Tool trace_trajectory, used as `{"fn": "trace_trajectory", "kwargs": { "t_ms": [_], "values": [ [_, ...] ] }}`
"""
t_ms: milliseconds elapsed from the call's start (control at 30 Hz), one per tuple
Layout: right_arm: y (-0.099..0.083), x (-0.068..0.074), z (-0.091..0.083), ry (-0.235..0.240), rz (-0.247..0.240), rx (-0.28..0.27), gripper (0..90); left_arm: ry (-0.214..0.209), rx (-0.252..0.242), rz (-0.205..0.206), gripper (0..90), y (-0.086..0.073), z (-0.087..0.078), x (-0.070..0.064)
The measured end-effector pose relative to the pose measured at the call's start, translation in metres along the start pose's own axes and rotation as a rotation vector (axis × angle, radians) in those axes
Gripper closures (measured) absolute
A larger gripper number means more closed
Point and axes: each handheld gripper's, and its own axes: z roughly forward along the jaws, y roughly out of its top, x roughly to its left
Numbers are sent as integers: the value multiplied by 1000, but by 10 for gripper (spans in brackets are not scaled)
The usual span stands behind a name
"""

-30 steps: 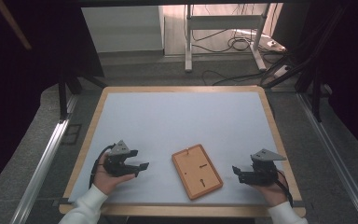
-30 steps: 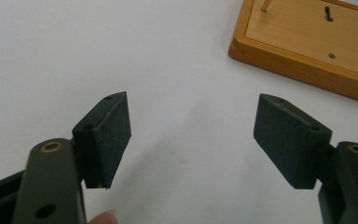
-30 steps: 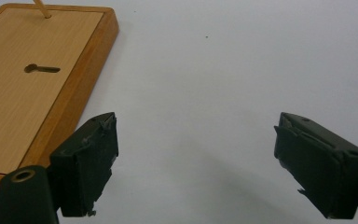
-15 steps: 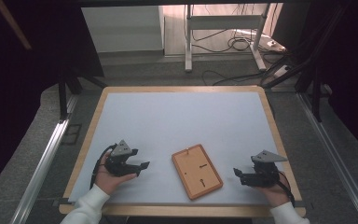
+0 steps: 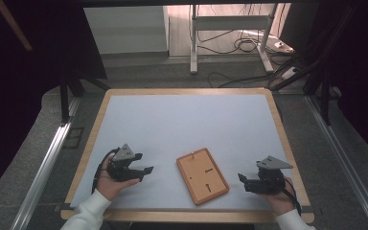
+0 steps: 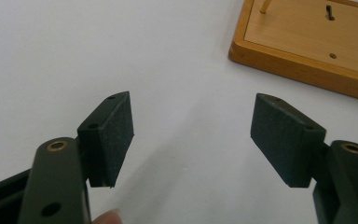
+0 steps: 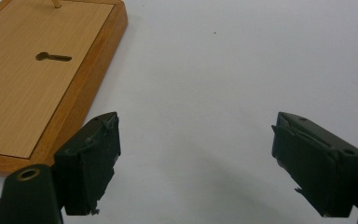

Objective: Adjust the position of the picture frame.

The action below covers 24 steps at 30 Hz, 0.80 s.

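The left gripper (image 5: 141, 171) rests on the white surface (image 5: 187, 124), fingers (image 6: 109, 135) spread apart on nothing. Just to its right, near the front edge, lies a flat wooden board (image 5: 202, 175), back side up, clear of both grippers. The right gripper (image 5: 243, 181) sits beyond it, fingers (image 7: 91, 163) also parted and empty. The gripper views reveal the board's keyhole slot (image 7: 53, 57) and raised rim. Bare surface stretches behind.
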Motion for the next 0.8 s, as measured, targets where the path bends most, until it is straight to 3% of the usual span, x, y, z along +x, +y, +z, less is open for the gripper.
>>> {"fn": "trace_trajectory", "kwargs": {
  "t_ms": [100, 433, 800],
  "values": [
    [-1, -2, 1, 1, 0, 3, 162, 1, 10, 0, 299, 1, 2, -2],
    [-4, -4, -4, -7, -14, -2, 171, -2, 9, 54, 299, 18, 5, -22],
    [-7, -3, -6, -22, -21, 2, 171, -46, 28, 75, 298, 38, 31, -35]
  ]
}}
